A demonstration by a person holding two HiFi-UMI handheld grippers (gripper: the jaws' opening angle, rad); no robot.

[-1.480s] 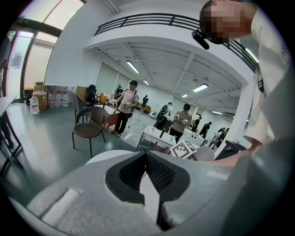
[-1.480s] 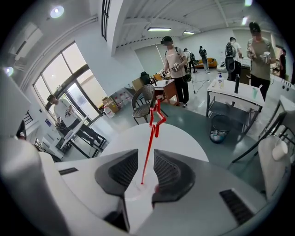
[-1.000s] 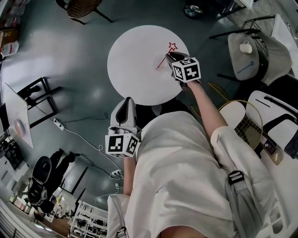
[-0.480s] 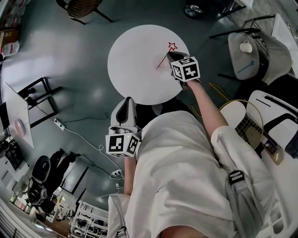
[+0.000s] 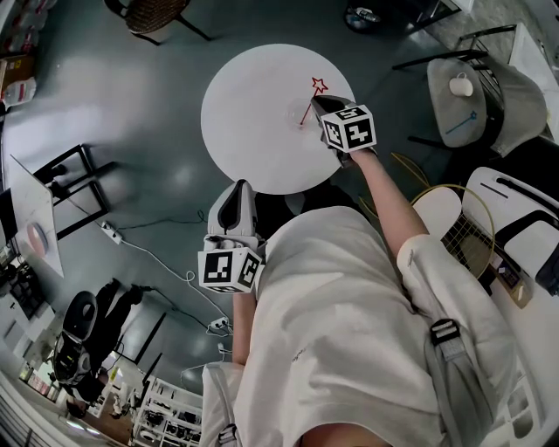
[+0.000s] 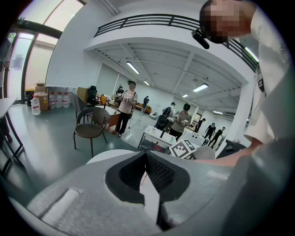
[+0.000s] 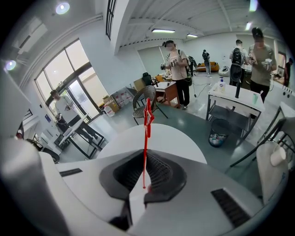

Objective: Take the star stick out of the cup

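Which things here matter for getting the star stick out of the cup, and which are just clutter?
Job:
star stick, pinched in the right gripper, whose jaws have just been closing on it
cup, faint, on the round table

Clutter:
left gripper, holding nothing
mug
racket
wicker chair

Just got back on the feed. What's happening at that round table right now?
A person stands over the round white table with a claw in each hand. The right claw has just been closing and now pinches the thin red star stick between its pads, star end pointing up and away. The stick's lower end is down at the tabletop, so it is not lifted out yet; the cup is too faint to make out. The left claw is shut and empty, held back at the table's near edge.
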